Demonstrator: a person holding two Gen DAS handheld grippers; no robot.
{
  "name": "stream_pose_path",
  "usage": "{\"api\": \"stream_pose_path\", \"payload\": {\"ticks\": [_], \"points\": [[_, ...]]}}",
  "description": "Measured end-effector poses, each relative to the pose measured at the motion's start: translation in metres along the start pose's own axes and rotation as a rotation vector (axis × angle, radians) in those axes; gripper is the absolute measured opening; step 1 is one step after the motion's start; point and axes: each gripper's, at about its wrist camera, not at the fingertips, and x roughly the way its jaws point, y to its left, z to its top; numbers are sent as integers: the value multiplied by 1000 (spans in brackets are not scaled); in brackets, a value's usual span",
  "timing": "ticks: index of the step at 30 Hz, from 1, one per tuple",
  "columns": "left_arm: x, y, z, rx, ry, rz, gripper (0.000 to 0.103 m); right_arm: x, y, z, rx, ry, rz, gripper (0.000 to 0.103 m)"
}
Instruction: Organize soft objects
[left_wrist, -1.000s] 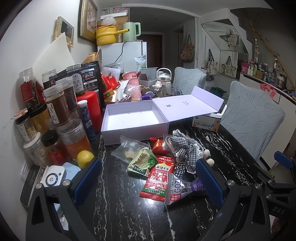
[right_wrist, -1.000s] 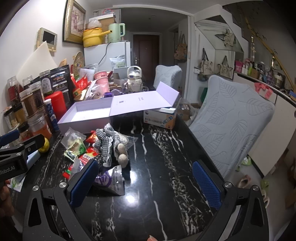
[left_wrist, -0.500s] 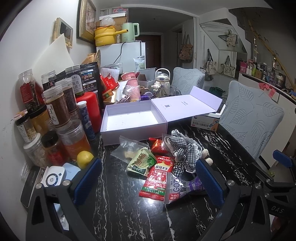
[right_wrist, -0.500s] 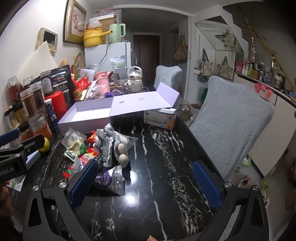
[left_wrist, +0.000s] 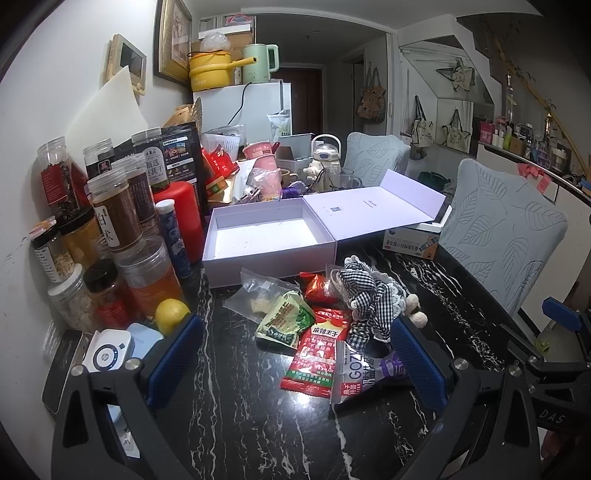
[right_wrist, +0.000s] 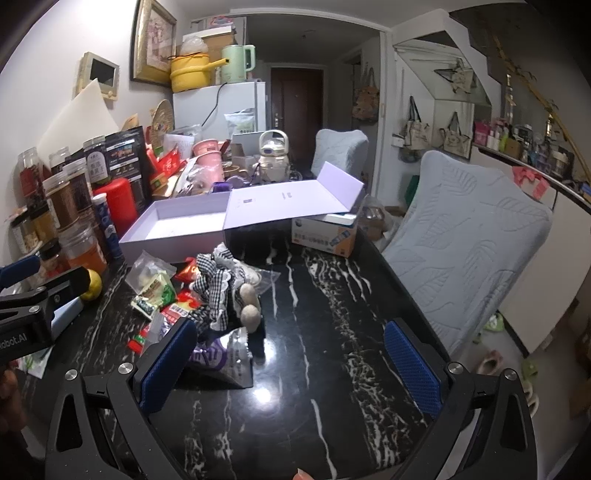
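Note:
A soft doll in a black-and-white checked dress (left_wrist: 369, 295) lies on the black marble table (left_wrist: 229, 406) among snack packets: a green one (left_wrist: 286, 319), a red one (left_wrist: 319, 354), a purple-and-white one (left_wrist: 364, 369) and a clear bag (left_wrist: 255, 295). An open lilac box (left_wrist: 266, 236) stands behind them, its lid (left_wrist: 373, 210) folded out to the right. My left gripper (left_wrist: 295, 362) is open, low over the table, in front of the pile. My right gripper (right_wrist: 291, 363) is open, to the right of the doll (right_wrist: 221, 291); the box also shows there (right_wrist: 173, 225).
Jars and bottles (left_wrist: 110, 221), a red canister (left_wrist: 181, 214), a lemon (left_wrist: 171, 314) and small devices (left_wrist: 110, 347) crowd the left wall side. A cardboard carton (left_wrist: 410, 242) sits under the lid. A grey padded chair (right_wrist: 469, 251) stands at the table's right edge.
Both grippers are almost still; the left view has drifted very slightly. Nothing on the table has moved.

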Motion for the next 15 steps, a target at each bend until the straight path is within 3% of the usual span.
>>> {"api": "stream_pose_path", "payload": {"ticks": [15], "points": [[13,6,-5,0,31,-11,103,19,8,-4,-38,30,33,103]]}}
